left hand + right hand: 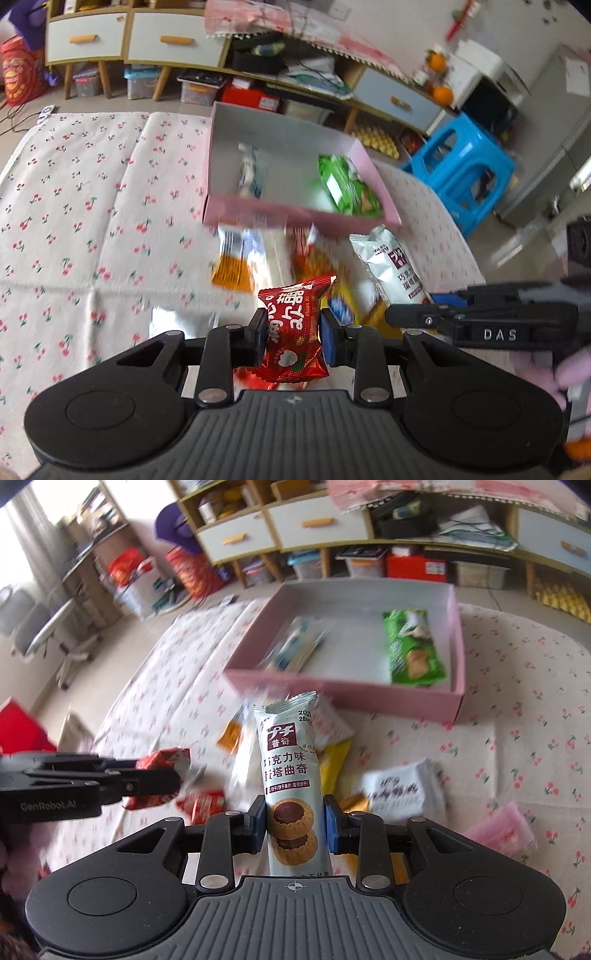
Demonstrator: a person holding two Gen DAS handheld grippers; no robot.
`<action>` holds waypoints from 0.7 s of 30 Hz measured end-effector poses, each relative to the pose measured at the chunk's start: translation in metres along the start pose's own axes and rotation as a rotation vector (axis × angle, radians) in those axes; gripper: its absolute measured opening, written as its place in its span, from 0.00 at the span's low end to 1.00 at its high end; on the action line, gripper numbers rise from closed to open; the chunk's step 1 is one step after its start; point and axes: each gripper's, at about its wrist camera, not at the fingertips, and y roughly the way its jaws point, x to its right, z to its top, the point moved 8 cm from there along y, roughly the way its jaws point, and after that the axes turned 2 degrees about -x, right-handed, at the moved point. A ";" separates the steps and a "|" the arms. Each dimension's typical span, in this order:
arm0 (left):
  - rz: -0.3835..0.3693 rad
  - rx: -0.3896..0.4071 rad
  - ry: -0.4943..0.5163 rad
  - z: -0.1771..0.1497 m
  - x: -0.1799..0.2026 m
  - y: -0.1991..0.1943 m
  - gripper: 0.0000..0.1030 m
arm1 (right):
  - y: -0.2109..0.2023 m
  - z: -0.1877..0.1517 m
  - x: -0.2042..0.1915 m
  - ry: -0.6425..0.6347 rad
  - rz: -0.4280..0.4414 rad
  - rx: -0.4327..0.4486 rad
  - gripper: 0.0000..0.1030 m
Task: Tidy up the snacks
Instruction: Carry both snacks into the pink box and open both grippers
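Note:
My left gripper [293, 341] is shut on a small red snack packet [295, 332], held above the cherry-print cloth; it also shows in the right wrist view, left gripper [177, 775] with the red packet [159, 775]. My right gripper [294, 823] is shut on a tall pale cookie packet [290, 775] with chocolate tarts printed on it; the same packet [391, 266] shows in the left wrist view. Ahead lies a pink box [295, 216] [332, 690] holding a green packet [349, 184] [412, 650] and a blue-white packet [249, 171] [295, 646]. Loose snacks [332, 746] lie before the box.
A cherry-print cloth [92, 206] covers the surface. A white packet [400, 786] and a pink wrapper [498, 830] lie at the right. Beyond stand drawer cabinets [159, 40], storage bins, a blue stool [461, 166] and an office chair [48, 635].

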 end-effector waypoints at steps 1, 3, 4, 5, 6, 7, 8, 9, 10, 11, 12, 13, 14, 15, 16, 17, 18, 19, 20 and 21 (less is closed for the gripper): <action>0.001 0.007 -0.015 0.005 0.001 0.002 0.26 | 0.001 0.006 0.004 0.024 0.000 0.009 0.29; 0.000 0.024 -0.053 0.014 0.001 0.008 0.26 | 0.004 0.015 0.011 0.066 0.003 0.018 0.29; 0.001 0.030 -0.071 0.018 0.001 0.011 0.26 | 0.006 0.020 0.015 0.090 0.002 0.021 0.29; 0.005 0.037 -0.089 0.024 0.001 0.014 0.26 | 0.007 0.025 0.018 0.105 -0.001 0.024 0.29; 0.013 0.040 -0.102 0.030 0.002 0.019 0.26 | 0.009 0.032 0.021 0.116 -0.004 0.030 0.29; 0.020 0.043 -0.101 0.037 0.003 0.022 0.26 | 0.010 0.038 0.023 0.125 -0.007 0.036 0.29; 0.024 0.049 -0.096 0.045 0.005 0.027 0.26 | 0.012 0.046 0.026 0.134 -0.008 0.046 0.29; 0.027 0.056 -0.088 0.053 0.007 0.032 0.26 | 0.014 0.055 0.029 0.145 -0.005 0.054 0.29; 0.026 0.061 -0.081 0.060 0.008 0.038 0.26 | 0.017 0.063 0.033 0.157 0.000 0.057 0.29; 0.022 0.067 -0.079 0.068 0.009 0.043 0.26 | 0.021 0.070 0.036 0.172 0.003 0.059 0.29; 0.014 0.073 -0.083 0.076 0.008 0.049 0.26 | 0.026 0.079 0.041 0.188 0.004 0.060 0.29; 0.005 0.079 -0.090 0.081 0.006 0.055 0.26 | 0.031 0.087 0.046 0.204 0.001 0.062 0.29; -0.003 0.085 -0.099 0.087 0.005 0.061 0.26 | 0.035 0.094 0.052 0.216 -0.002 0.067 0.29; -0.009 0.091 -0.109 0.092 0.002 0.067 0.26 | 0.040 0.102 0.058 0.229 -0.002 0.072 0.29; -0.017 0.095 -0.117 0.095 0.001 0.072 0.26 | 0.046 0.109 0.063 0.243 -0.003 0.076 0.29; -0.026 0.100 -0.125 0.098 0.000 0.077 0.26 | 0.051 0.114 0.068 0.253 -0.004 0.079 0.29; -0.036 0.104 -0.131 0.099 -0.001 0.081 0.26 | 0.057 0.118 0.073 0.266 0.000 0.079 0.29; -0.044 0.107 -0.136 0.100 -0.002 0.086 0.26 | 0.065 0.122 0.077 0.283 0.009 0.077 0.29; -0.047 0.106 -0.138 0.101 -0.004 0.091 0.26 | 0.070 0.124 0.080 0.294 0.017 0.076 0.29; -0.045 0.103 -0.136 0.101 -0.006 0.097 0.26 | 0.076 0.126 0.082 0.305 0.022 0.075 0.29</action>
